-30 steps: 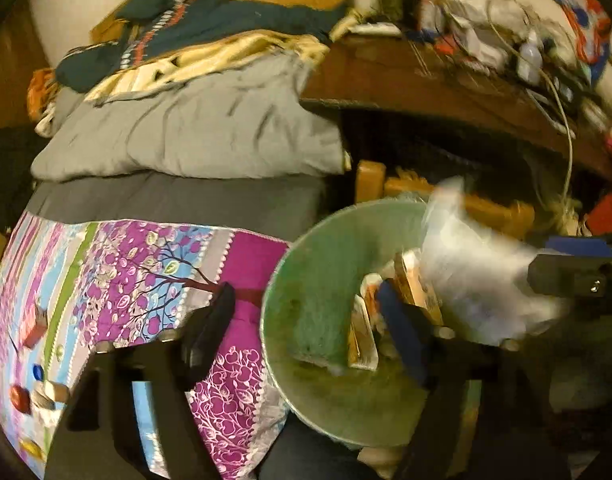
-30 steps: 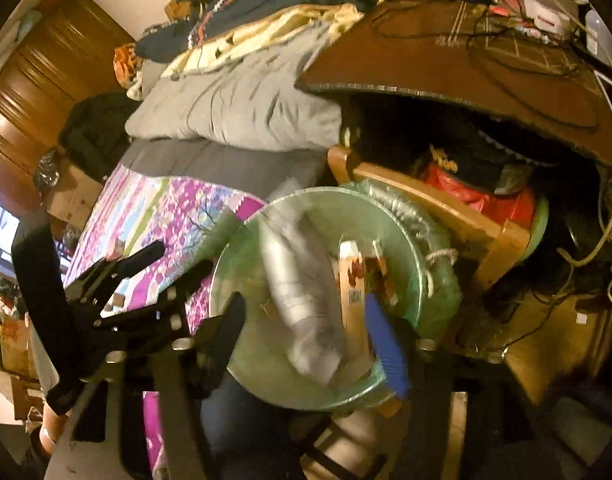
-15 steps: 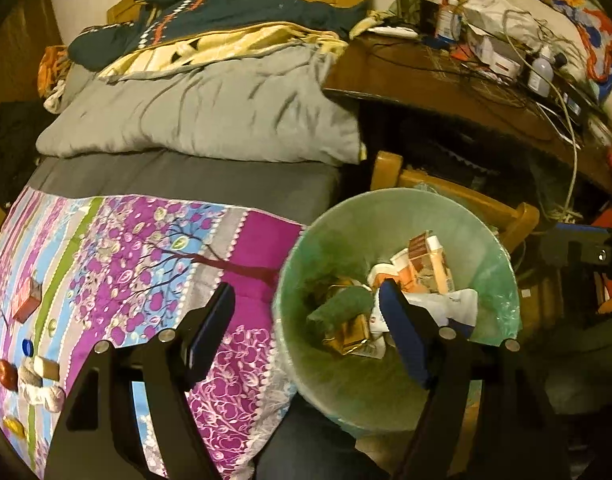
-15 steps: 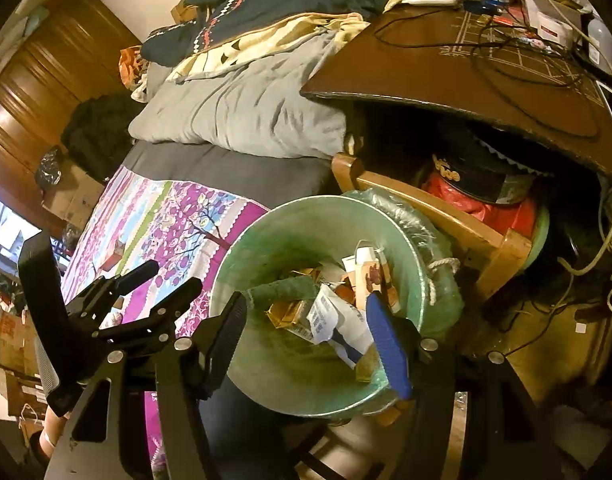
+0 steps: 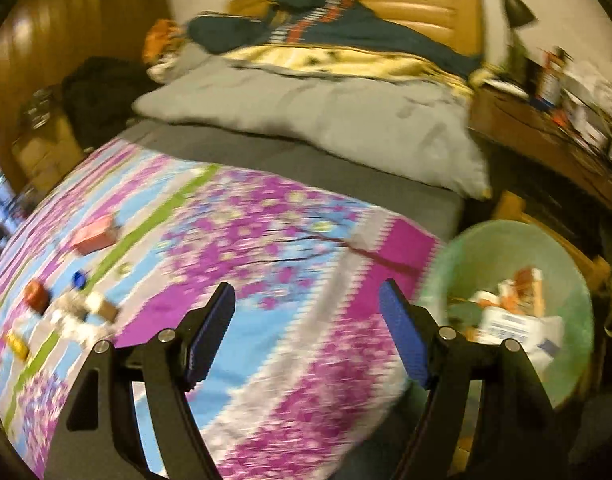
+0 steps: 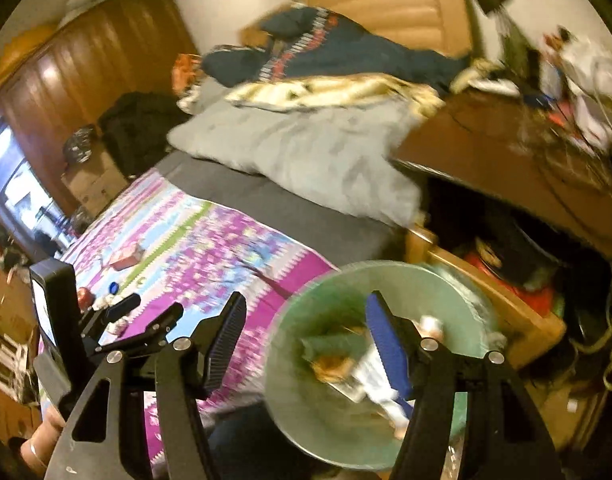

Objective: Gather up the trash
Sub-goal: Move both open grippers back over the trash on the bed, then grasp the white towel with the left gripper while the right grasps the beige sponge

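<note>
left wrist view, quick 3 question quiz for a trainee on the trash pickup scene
1. True or false: the left tongs are open and hold nothing.
2. Where does the green bin stand relative to the bed? A) past its right edge B) on the pillow C) at the far headboard
3. Fill in: the small pieces of trash not yet collected lie on the floral ____.

Key: 1 true. 2 A. 3 bedspread.
</note>
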